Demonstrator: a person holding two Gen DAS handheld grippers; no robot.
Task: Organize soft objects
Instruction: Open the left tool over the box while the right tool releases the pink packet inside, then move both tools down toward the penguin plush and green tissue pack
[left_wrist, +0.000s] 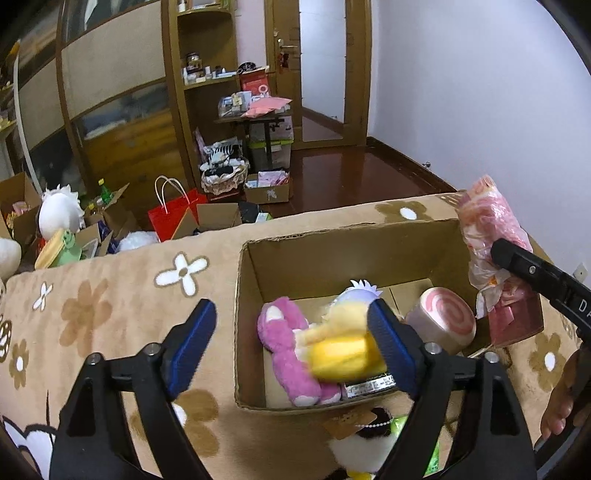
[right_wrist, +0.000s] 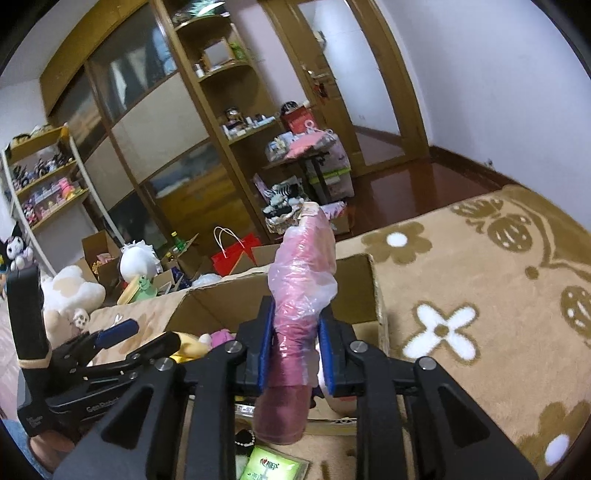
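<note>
An open cardboard box stands on a tan flowered blanket. Inside lie a pink plush, a blurred yellow plush and a pink swirl roll cushion. My left gripper is open over the box's left wall, its right finger beside the yellow plush. My right gripper is shut on a pink soft toy wrapped in clear plastic, held upright above the box. That toy also shows in the left wrist view, at the box's right edge.
A black-and-white plush and a green packet lie on the blanket in front of the box. Beyond the bed, the floor holds a red bag, cardboard boxes, white plushes and a basket. Wooden wardrobe and shelves stand behind.
</note>
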